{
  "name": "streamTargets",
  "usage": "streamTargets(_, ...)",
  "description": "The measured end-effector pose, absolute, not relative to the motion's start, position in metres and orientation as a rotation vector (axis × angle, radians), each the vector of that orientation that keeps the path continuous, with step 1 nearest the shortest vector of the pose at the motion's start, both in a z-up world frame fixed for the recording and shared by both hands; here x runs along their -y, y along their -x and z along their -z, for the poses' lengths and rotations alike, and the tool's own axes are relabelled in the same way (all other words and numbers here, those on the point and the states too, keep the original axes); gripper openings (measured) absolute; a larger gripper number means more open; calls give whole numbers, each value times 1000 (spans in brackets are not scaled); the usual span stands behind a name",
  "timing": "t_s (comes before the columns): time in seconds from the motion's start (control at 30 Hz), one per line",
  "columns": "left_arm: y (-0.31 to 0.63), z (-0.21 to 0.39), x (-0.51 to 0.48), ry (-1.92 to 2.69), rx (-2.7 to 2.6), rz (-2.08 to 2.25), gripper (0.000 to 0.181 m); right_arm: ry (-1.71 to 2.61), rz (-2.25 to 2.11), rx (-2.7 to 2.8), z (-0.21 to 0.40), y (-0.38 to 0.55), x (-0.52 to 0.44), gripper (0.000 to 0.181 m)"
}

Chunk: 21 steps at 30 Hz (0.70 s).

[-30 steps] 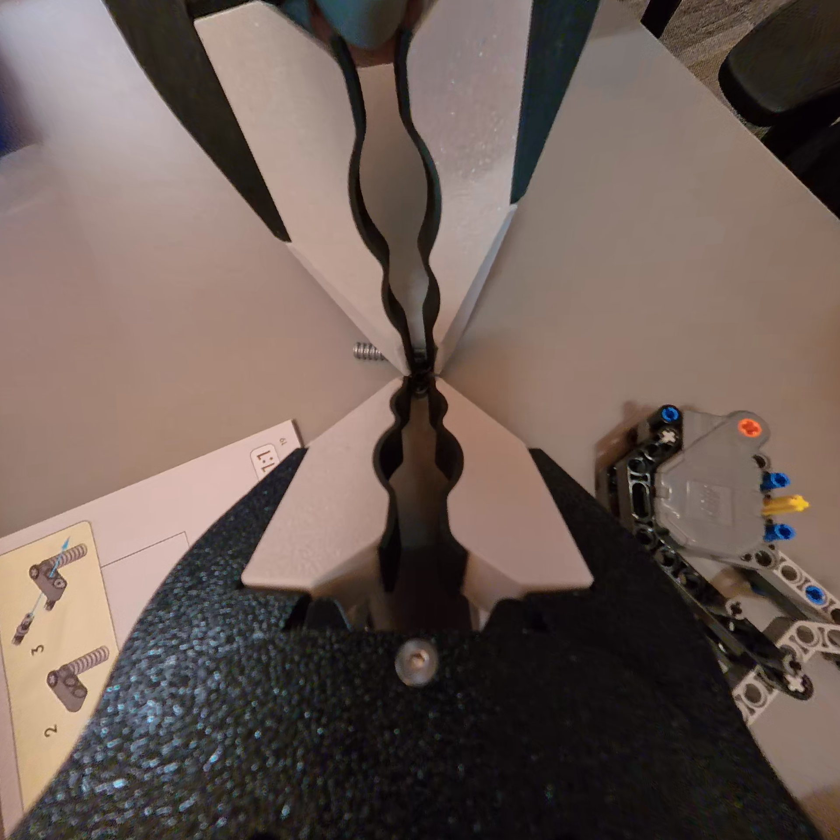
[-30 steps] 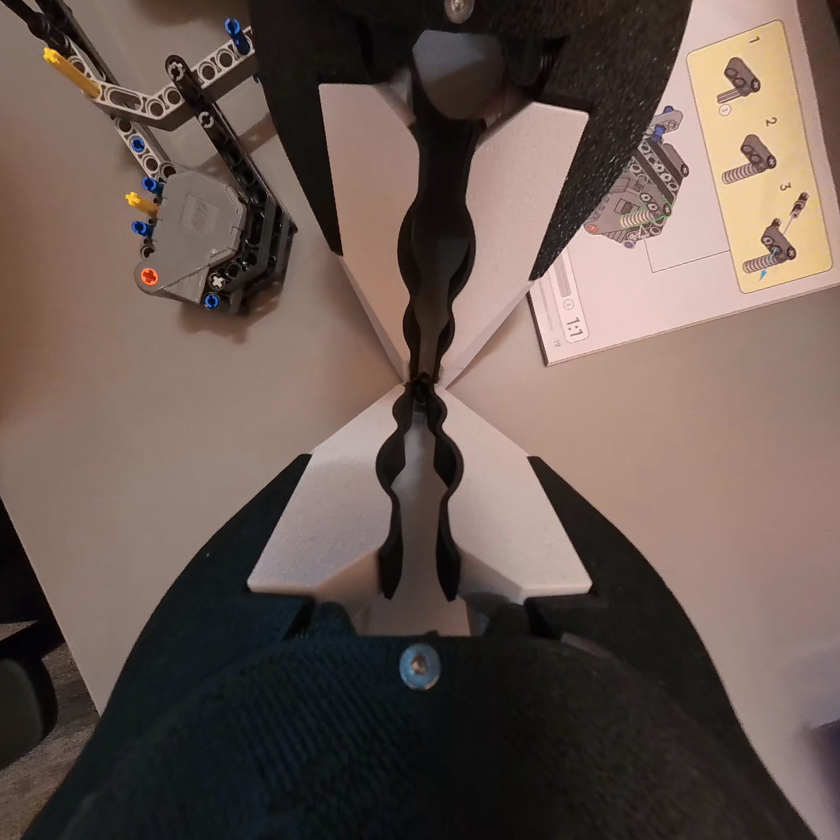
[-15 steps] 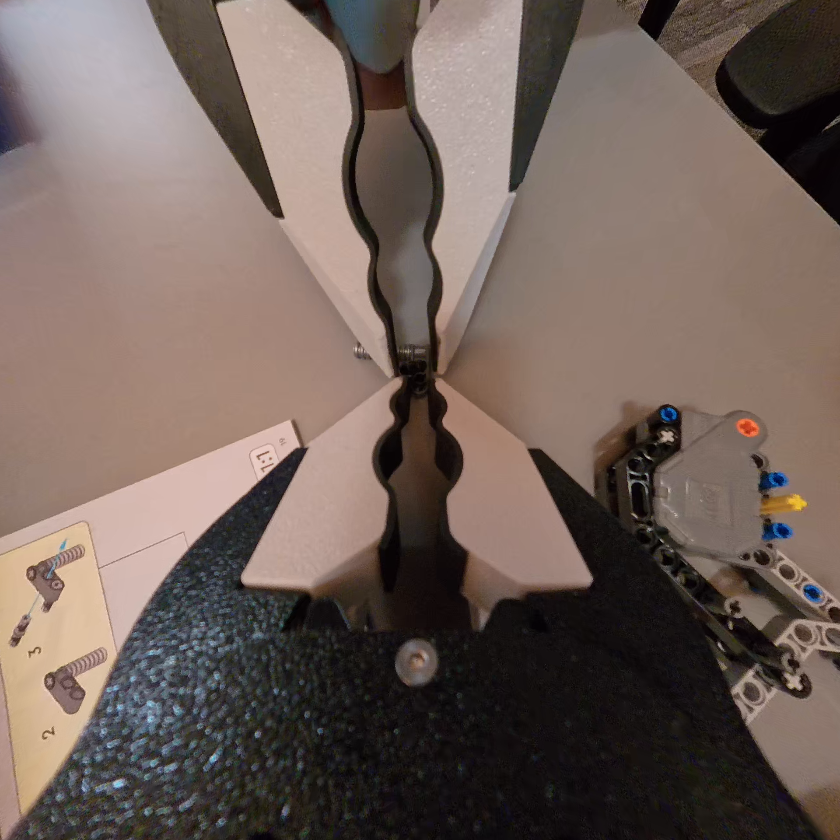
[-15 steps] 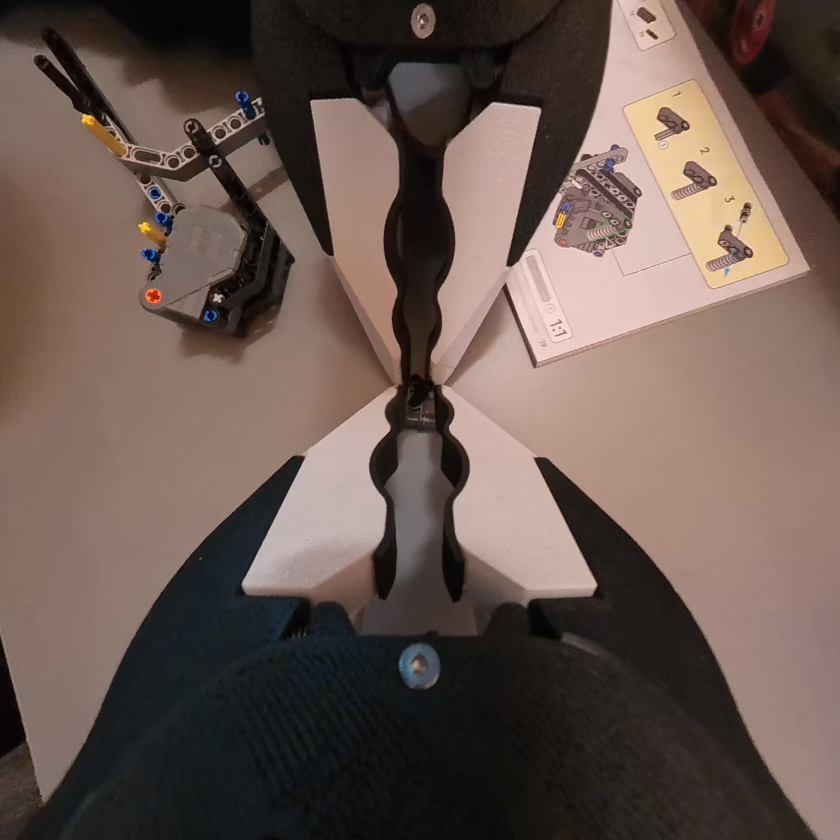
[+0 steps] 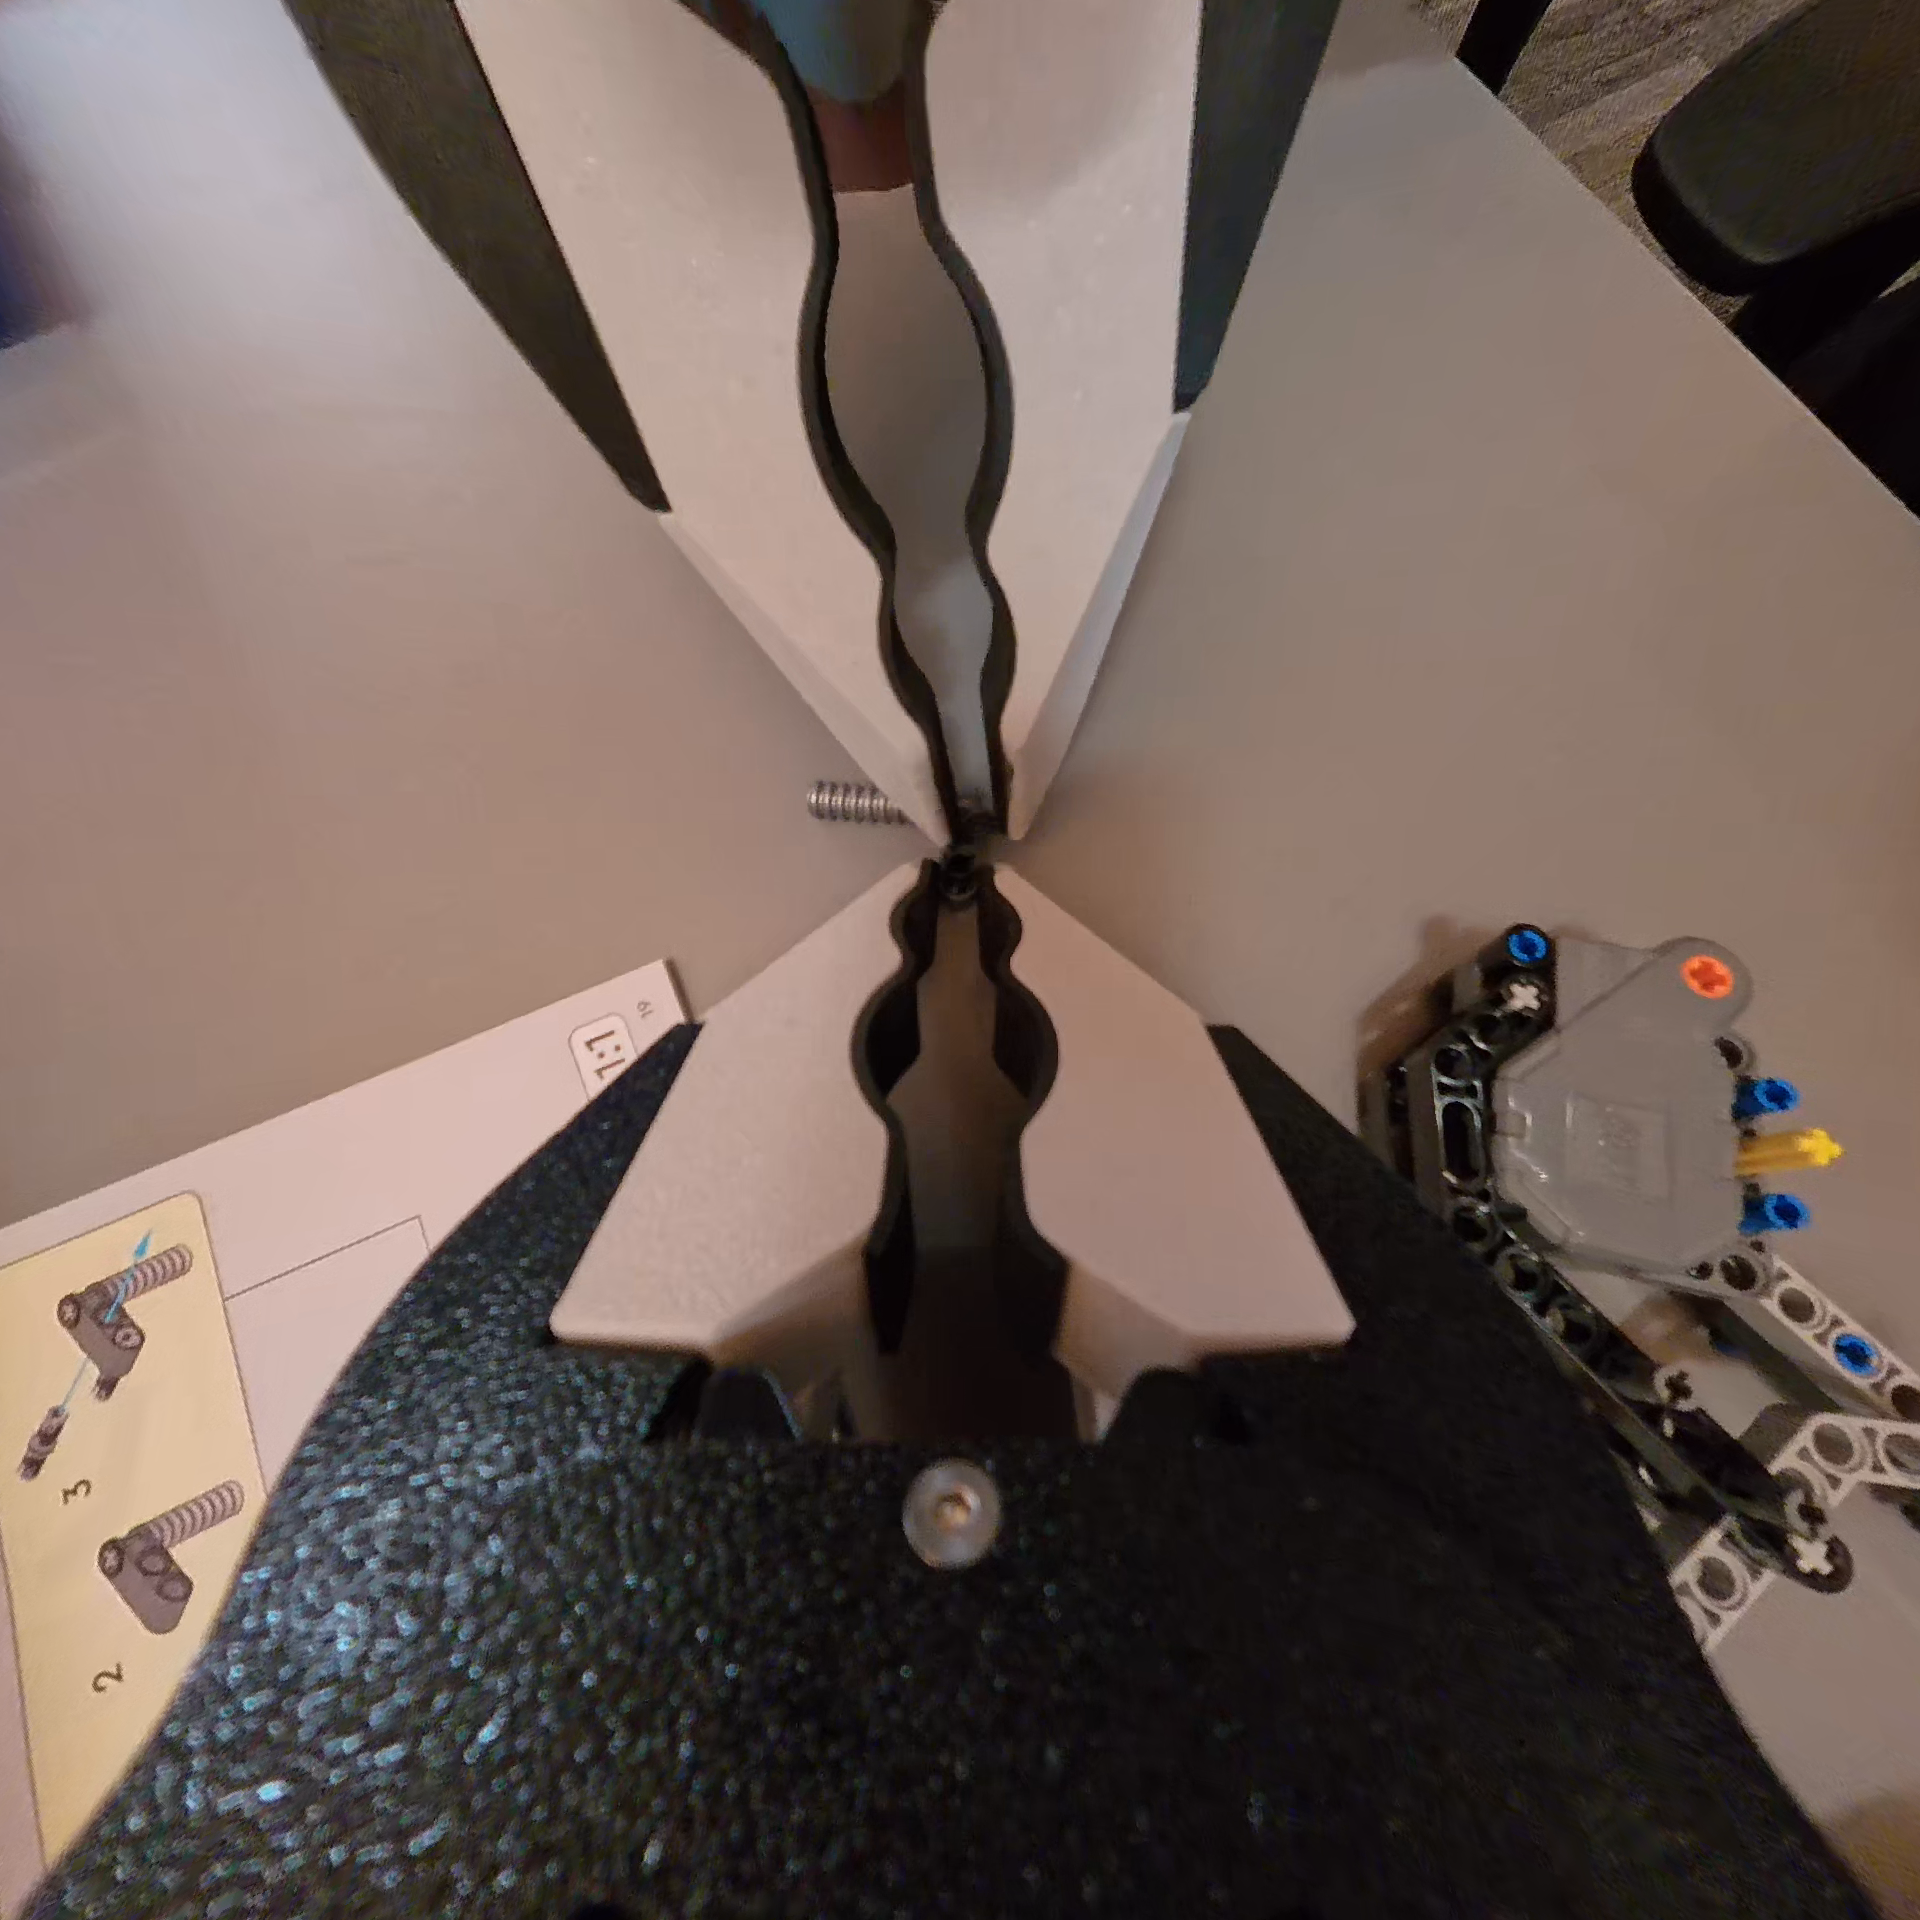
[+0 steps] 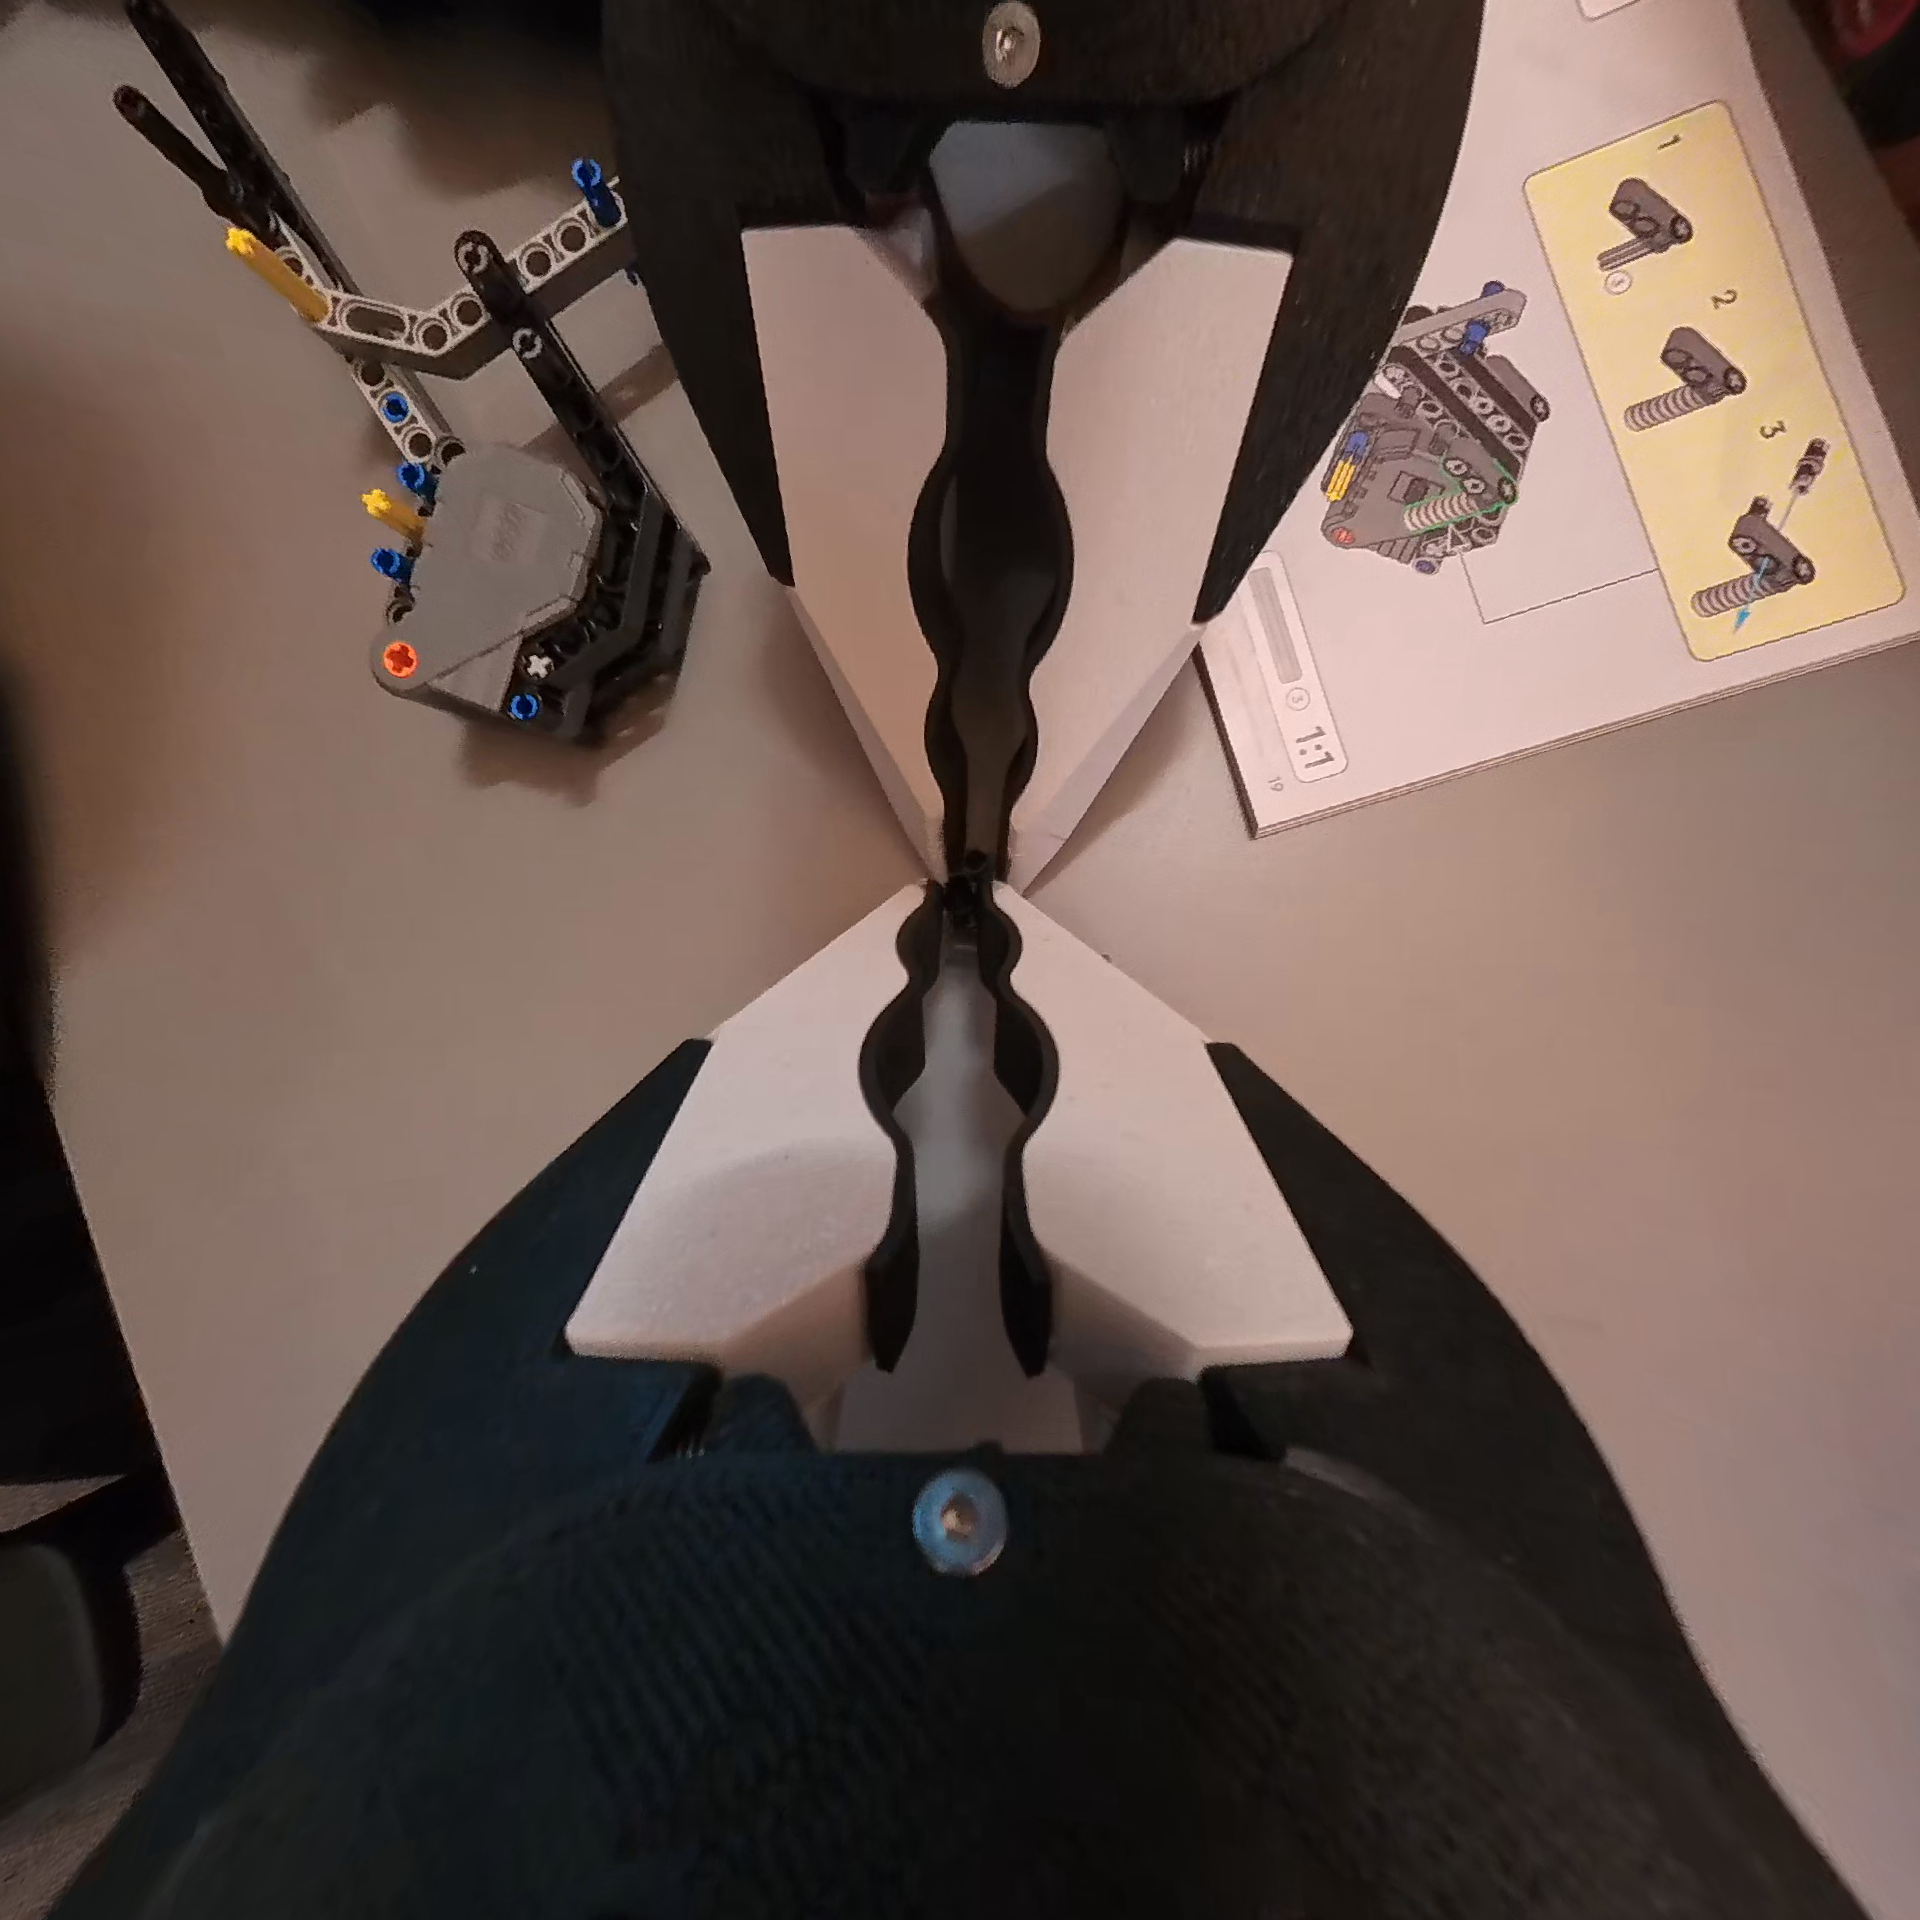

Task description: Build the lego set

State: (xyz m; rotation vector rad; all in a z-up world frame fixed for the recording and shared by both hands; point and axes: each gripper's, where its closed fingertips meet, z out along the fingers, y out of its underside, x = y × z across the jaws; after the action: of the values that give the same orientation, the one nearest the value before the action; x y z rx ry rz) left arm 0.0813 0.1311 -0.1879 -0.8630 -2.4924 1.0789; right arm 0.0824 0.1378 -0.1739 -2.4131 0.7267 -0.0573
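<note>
- Nearest in the left wrist view, the left gripper (image 5: 961, 883) has its fingertips pinched together on a small dark pin (image 5: 961, 871), held tip to tip against the other tool
- Facing it from the far side, the right gripper (image 5: 971, 816) is clamped on a small dark connector (image 5: 975, 812); a ribbed grey worm gear (image 5: 854, 802) sticks out sideways to the left from behind its fingertips
- The two parts meet in mid-air above the grey table (image 5: 364, 623), right between the opposed fingertips; whether the pin is already seated cannot be told
- The pin's long axis seems to run along the line between the two grippers, pointing from one tool into the other; the worm gear's long axis lies crosswise to that line
- Handling, as a judgement: these are tiny, light, rigid plastic parts, smooth enough to slip or twist, so each is best held near its end, leaving the mating end free
- Farther right on the table rests the partly built model (image 5: 1621, 1174), grey motor block in a black beam frame with blue and yellow pins
- To the left lies the instruction booklet (image 5: 312, 1174), open flat
</note>
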Motion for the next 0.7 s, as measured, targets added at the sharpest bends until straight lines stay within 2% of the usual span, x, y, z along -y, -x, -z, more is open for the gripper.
streamTargets(0.43, -81, 188, -131, 858, 2488, -1075, 5, 2460, 135, -692, 175, -84, -138, 4)
streamTargets(0.63, -81, 188, -132, 865, 2489, -1081, 5, 2265, 174, -783, 159, -84, -138, 4)
streamTargets(0.67, -82, 187, -132, 862, 2497, -1087, 7, 2182, 184, -795, 149, -85, -140, 4)
streamTargets(0.7, -83, 186, -131, 859, 2499, -1111, 17, 2086, 185, -802, 138, -86, -142, 4)
